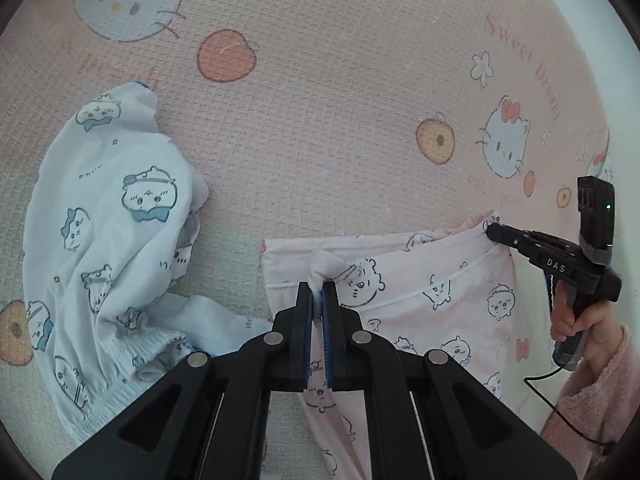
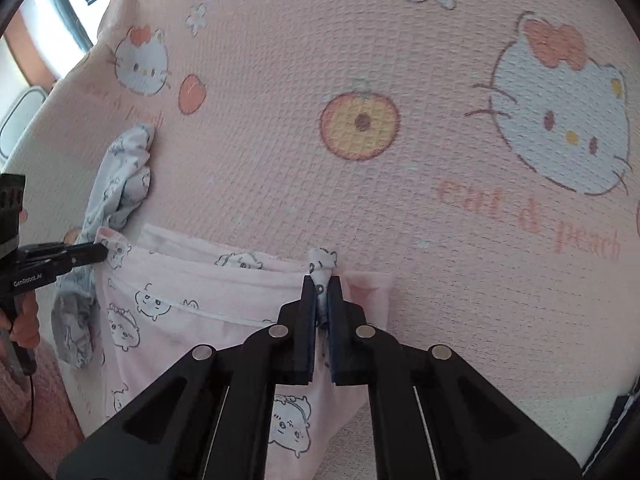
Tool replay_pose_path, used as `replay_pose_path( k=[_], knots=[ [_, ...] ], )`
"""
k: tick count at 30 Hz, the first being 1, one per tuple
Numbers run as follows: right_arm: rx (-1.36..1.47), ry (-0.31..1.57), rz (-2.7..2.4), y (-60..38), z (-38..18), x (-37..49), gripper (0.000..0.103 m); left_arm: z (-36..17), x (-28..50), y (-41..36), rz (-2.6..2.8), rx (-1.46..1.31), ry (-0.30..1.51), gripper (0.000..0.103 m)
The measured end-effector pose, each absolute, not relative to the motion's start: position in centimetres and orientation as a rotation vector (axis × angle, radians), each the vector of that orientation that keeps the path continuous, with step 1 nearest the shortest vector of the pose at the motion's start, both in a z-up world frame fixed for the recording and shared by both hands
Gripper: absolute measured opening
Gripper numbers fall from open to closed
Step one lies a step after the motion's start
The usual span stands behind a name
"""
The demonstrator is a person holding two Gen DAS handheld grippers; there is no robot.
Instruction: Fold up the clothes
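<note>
A pink garment printed with small cartoon animals lies on the pink blanket, its top edge stretched between my two grippers. My left gripper is shut on a pinched fold at the garment's left top corner. My right gripper is shut on the right top corner; it also shows in the left wrist view. The left gripper shows in the right wrist view at the far corner of the pink garment. A crumpled light blue garment with the same print lies to the left.
The pink Hello Kitty blanket with peach prints covers the bed. The blue garment lies beside the bed's left edge in the right wrist view. A hand in a pink fleece sleeve holds the right gripper's handle, with a black cable hanging.
</note>
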State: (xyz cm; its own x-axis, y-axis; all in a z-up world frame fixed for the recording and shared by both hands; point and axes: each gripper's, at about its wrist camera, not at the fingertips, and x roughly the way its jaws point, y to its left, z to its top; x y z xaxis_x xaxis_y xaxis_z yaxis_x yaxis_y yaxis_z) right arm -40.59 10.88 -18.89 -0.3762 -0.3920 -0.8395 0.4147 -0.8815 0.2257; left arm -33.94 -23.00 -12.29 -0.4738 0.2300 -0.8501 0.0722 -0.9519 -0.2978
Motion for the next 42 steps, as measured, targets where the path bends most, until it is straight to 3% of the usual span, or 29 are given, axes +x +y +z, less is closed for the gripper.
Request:
replay_pose_path(
  k=[6, 9, 10, 12, 19, 27, 36, 38, 42],
  knots=[
    [1.5, -0.043, -2.257, 11.1, -22.6, -43.2, 0.006, -16.2, -37.3, -22.6, 2.582, -1.701, -0.297, 0.005],
    [1.503, -0.13, -2.27, 11.8, -21.7, -43.3, 0.017, -16.0, -37.1, -22.5, 2.594, -1.688, -0.3, 0.005],
    [1.483, -0.154, -2.265, 12.2, -21.1, -43.1, 0.026, -15.7, -37.0, -22.6, 2.596, -1.681, -0.305, 0.005],
    [1.44, -0.102, -2.269, 12.7, -20.0, -42.5, 0.033, -15.4, -36.7, -22.6, 2.597, -1.667, -0.289, 0.005],
    [1.471, 0.015, -2.387, 15.0, -18.9, -43.0, 0.033, -16.5, -36.9, -22.9, 2.566, -1.702, -0.286, 0.006],
    [1.433, 0.415, -2.137, 9.2, -20.7, -38.9, 0.033, -16.7, -36.5, -22.9, 2.555, -1.692, -0.285, 0.006],
    [1.368, 0.515, -2.095, 7.7, -20.6, -39.1, 0.032, -16.9, -36.5, -22.6, 2.556, -1.693, -0.26, 0.006],
    [1.385, 0.549, -2.082, 7.8, -21.2, -39.4, 0.012, -17.0, -36.6, -22.7, 2.556, -1.688, -0.265, 0.006],
    [1.418, 0.509, -2.156, 9.8, -20.9, -39.7, 0.003, -17.2, -36.4, -22.8, 2.561, -1.685, -0.266, 0.006]
  ],
)
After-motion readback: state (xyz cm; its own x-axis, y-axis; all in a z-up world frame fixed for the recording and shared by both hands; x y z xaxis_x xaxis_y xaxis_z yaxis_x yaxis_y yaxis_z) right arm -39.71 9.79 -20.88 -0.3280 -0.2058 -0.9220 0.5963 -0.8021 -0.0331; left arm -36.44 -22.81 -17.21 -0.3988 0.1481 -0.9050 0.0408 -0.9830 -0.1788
